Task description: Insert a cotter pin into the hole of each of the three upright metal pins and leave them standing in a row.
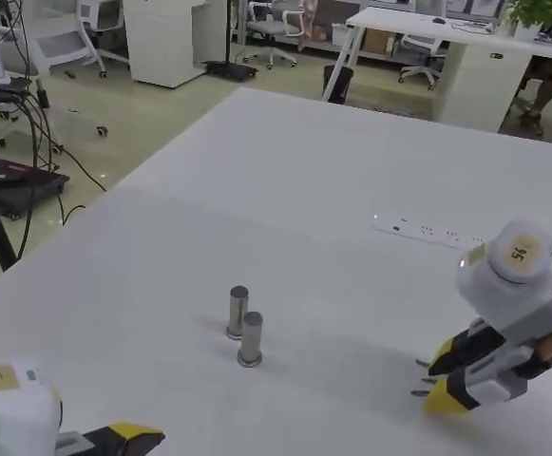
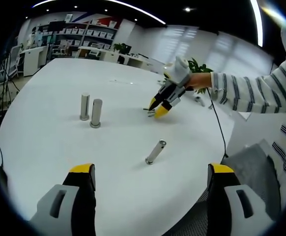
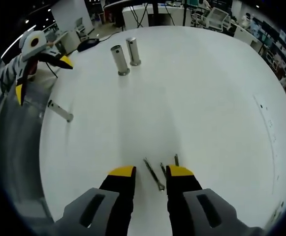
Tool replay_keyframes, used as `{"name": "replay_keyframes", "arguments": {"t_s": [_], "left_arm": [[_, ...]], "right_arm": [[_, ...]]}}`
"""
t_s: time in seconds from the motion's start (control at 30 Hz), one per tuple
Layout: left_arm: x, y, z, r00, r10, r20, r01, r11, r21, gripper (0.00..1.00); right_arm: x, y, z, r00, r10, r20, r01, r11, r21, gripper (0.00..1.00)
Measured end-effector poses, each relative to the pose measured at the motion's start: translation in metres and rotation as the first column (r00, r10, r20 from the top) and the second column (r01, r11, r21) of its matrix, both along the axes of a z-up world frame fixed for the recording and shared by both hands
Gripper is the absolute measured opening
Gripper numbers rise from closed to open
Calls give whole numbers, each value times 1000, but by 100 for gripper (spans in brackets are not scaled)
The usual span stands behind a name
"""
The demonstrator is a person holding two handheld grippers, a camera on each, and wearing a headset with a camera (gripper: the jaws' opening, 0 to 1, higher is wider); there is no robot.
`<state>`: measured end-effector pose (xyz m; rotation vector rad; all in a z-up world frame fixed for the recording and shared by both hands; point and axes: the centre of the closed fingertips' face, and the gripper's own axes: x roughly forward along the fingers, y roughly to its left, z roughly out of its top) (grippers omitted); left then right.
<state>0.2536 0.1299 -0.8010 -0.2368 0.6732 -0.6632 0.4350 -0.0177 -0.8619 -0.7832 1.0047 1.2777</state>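
Two metal pins stand upright side by side on the white table (image 1: 285,190), one (image 1: 238,312) just behind the other (image 1: 251,339). A third metal pin (image 2: 155,151) lies on its side nearer the table's front edge. Three thin cotter pins (image 3: 153,173) lie loose on the table. My right gripper (image 3: 150,172) is low over them, open, with the cotter pins in and just ahead of the gap between its yellow tips. In the head view this right gripper (image 1: 437,378) is at the right. My left gripper (image 2: 151,172) is open wide and holds nothing, well short of the lying pin.
A white power strip (image 1: 428,231) lies flat on the table behind the right gripper. The table's left edge drops to a floor with cables (image 1: 38,142). Desks and office chairs (image 1: 276,28) stand farther back.
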Motion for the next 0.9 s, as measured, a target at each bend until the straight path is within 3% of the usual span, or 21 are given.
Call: {"name": "replay_keyframes", "arguments": {"t_s": [0.4,0.53,0.6,0.8,0.9], "left_arm": [[1,0,-2,1000,-1,4,1,1000,-2,94],[0,1,0,1000,2,13,-2,1000,-7,94],[0,1,0,1000,0,16,0,1000,-6,94],[-3,0,-1,1000,-10,8,10,1000,0,93],[-4,-1,-2,1000,-5,2,5,1000,-8,93]], "right_arm": [[8,-3,1,1000,-23,6,23,1000,-7,16],[13,-11,-6,999,-32,13,32,998,-50,14],[16,-10,-4,998,-58,6,58,998,-31,14],[17,-18,-6,999,-41,21,42,997,-70,12],[16,-18,-4,999,-41,20,43,997,-64,12]]}}
